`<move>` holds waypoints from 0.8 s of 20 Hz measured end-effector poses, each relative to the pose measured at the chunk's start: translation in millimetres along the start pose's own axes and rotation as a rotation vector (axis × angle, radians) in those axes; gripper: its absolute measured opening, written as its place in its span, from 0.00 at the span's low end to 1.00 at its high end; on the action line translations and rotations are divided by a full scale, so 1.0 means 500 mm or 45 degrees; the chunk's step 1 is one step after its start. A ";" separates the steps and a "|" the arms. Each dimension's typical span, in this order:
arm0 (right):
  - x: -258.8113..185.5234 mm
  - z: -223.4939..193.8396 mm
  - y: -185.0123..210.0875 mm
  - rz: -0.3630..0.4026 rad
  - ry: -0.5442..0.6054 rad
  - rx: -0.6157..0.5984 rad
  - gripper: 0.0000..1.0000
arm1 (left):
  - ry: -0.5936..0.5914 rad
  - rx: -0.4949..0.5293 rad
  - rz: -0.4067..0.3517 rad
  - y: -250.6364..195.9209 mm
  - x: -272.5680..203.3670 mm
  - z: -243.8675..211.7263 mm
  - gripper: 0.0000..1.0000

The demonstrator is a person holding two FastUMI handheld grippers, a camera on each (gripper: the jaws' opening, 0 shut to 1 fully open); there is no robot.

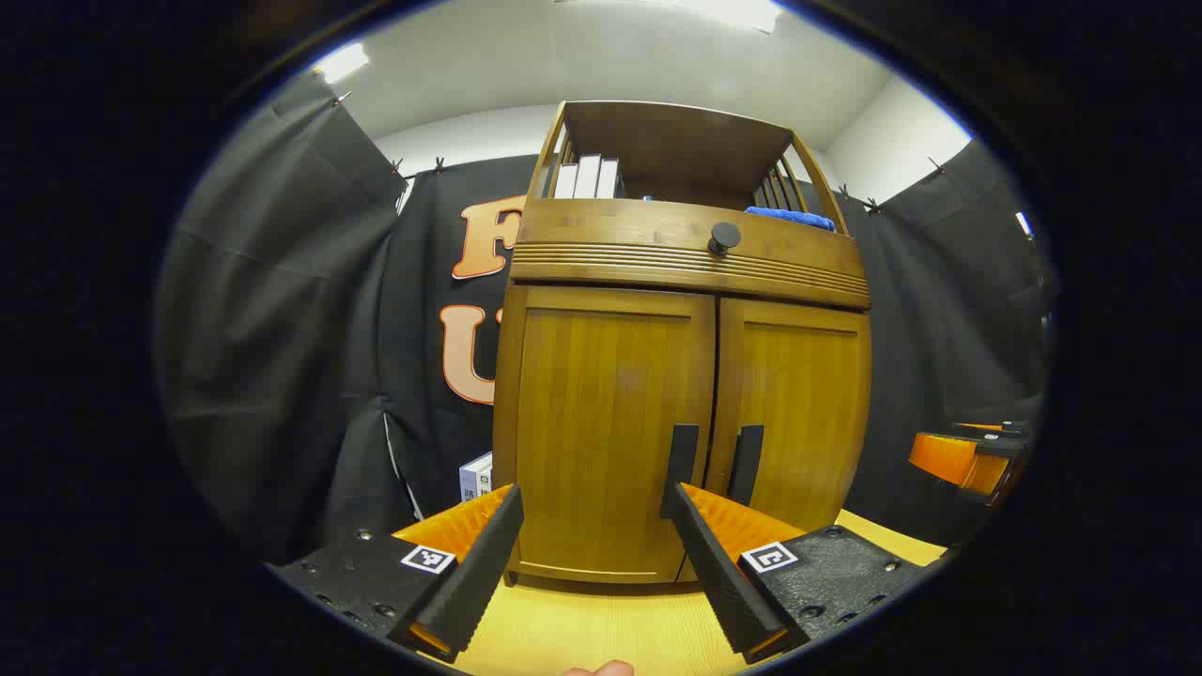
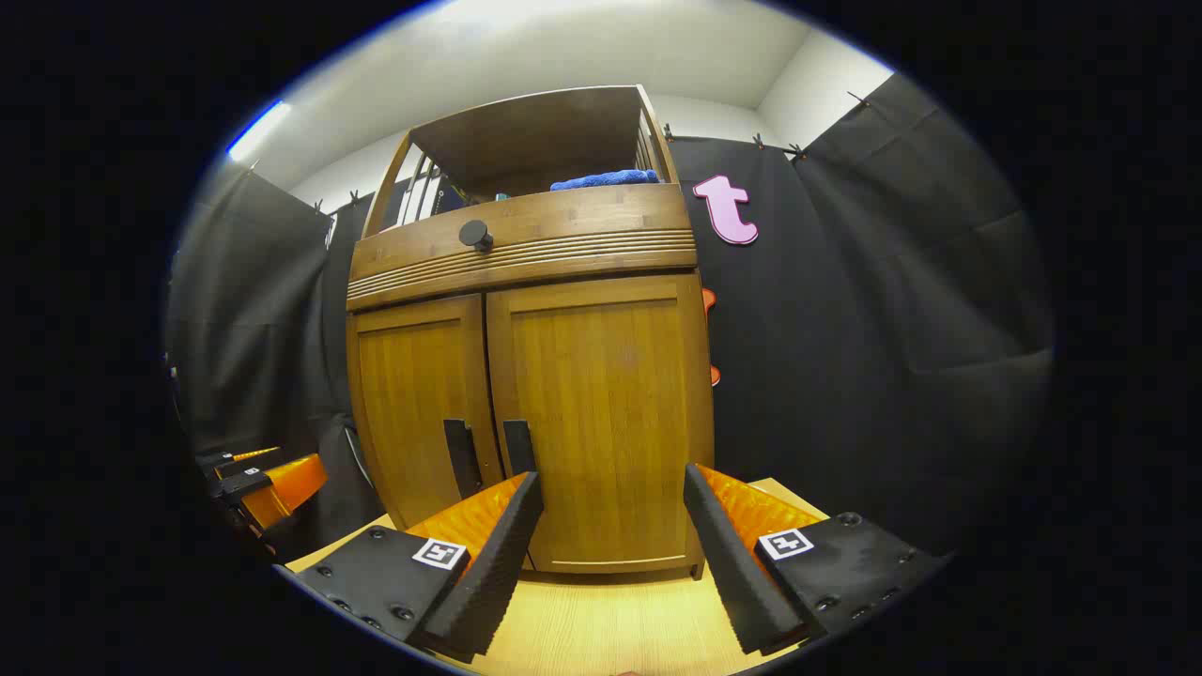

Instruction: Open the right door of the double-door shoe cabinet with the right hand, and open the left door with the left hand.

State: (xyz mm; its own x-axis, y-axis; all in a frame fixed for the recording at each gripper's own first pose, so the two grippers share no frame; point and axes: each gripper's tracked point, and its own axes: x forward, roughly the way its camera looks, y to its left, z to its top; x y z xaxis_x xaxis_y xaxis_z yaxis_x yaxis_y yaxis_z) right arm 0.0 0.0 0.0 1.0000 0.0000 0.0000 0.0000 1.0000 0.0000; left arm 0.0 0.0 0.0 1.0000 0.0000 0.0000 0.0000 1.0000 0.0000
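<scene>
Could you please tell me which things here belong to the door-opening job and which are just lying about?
Job: right door with right handle; left door with left handle; right gripper; left gripper, both open.

Lying about: blue cloth, books, drawer knob, white box.
</scene>
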 end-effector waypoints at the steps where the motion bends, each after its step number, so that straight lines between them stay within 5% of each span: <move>1: -0.001 0.003 -0.001 -0.004 -0.005 -0.001 0.98 | -0.002 -0.002 0.000 0.000 -0.003 0.000 0.96; 16: -0.017 -0.006 -0.009 -0.015 -0.005 0.030 0.98 | -0.026 0.025 0.006 0.008 -0.020 0.016 0.94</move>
State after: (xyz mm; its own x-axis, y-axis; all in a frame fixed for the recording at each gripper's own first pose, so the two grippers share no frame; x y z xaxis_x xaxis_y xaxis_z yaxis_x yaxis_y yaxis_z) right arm -8.3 -4.4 -2.9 0.9999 -0.0121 0.0035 0.0120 0.9997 0.0233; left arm -10.1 4.0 8.2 0.9998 0.0043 0.0206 -0.0047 0.9998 0.0193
